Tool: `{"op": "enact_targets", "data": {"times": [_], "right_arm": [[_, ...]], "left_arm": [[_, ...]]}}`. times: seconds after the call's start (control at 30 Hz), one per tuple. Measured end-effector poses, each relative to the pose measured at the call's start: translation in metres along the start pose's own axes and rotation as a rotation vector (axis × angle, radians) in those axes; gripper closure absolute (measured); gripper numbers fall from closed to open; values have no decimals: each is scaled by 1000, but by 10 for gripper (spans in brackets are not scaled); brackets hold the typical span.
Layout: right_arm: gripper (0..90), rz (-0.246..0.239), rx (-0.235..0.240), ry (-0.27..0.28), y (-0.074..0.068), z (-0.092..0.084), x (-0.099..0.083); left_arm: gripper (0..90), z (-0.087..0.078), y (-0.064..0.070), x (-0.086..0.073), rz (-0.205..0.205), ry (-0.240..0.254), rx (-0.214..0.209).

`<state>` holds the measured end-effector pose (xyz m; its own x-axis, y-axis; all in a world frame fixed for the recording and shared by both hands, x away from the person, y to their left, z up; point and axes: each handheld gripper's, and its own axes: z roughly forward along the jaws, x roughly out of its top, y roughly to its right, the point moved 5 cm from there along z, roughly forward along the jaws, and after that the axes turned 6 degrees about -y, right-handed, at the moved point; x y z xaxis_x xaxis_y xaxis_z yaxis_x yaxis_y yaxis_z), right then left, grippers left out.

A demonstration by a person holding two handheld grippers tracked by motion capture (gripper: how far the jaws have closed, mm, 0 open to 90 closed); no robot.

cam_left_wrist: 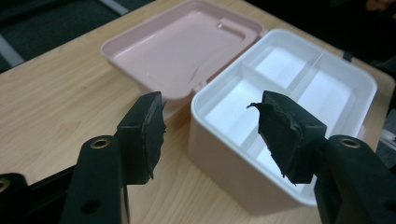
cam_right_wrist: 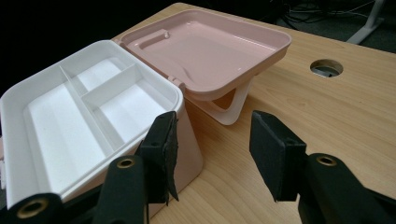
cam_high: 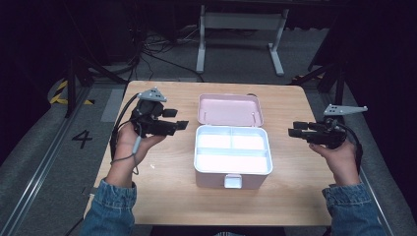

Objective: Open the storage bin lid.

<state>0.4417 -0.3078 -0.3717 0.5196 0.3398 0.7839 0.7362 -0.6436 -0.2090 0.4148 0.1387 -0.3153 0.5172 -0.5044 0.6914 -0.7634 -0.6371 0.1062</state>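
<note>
Both black two-jaw grippers are sitting released in our hands: the left gripper [cam_high: 180,119] is hovering at nine o'clock of the pink plastic box [cam_high: 233,172], the right gripper [cam_high: 295,129] at three o'clock, jaws parted, pointing inward and grasping nothing. We are seeing the box resting mid-table with its white three-compartment tray [cam_high: 232,150] exposed and its pink hinged lid [cam_high: 230,109] lying open toward twelve o'clock, a white handle [cam_right_wrist: 232,108] propping it. We are working on a light wooden tabletop [cam_high: 162,187] with a round cable hole [cam_right_wrist: 326,68] beyond the lid. Around it, grey carpet [cam_high: 59,147] is showing a painted "4" [cam_high: 81,138], and a white desk frame [cam_high: 241,29] is standing at twelve o'clock in the dark room.
</note>
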Motion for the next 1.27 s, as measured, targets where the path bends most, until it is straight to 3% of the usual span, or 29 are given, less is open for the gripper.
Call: {"op": "enact_targets", "data": {"times": [0.07,0.23,0.37,0.47,0.57,0.6,0.73,0.83,0.9,0.93,1.03,1.13,1.27], "right_arm": [[518,2,-8,-7,1,0,0],[515,6,-28,-22,3,0,-3],[514,14,-43,-34,6,0,-6],[507,21,-58,-45,8,0,-8],[505,21,-97,-72,12,1,-13],[505,25,-102,-79,14,1,-15],[505,32,-141,-106,20,2,-21],[505,46,-147,-126,25,4,-27],[505,56,-156,-136,29,5,-31],[504,62,-157,-140,30,5,-32],[505,76,-155,-139,32,5,-35],[505,83,-152,-139,33,5,-36],[503,78,-150,-146,32,7,-37]], "left_arm": [[404,-3,-2,-10,-9,-15,31],[402,-11,-13,-32,-69,10,14],[397,-15,-23,-45,-107,-2,56],[387,-12,-31,-57,-108,-50,119],[378,-7,-38,-70,-67,-118,208],[378,-6,-40,-74,-58,-131,219],[379,-3,-50,-88,-93,-187,249],[379,1,-60,-99,-116,-217,235],[379,3,-67,-105,-166,-236,234],[379,4,-71,-108,-171,-250,230],[379,9,-74,-112,-222,-255,188],[379,11,-68,-106,-202,-224,131],[377,16,-64,-103,-181,-228,121]]}}
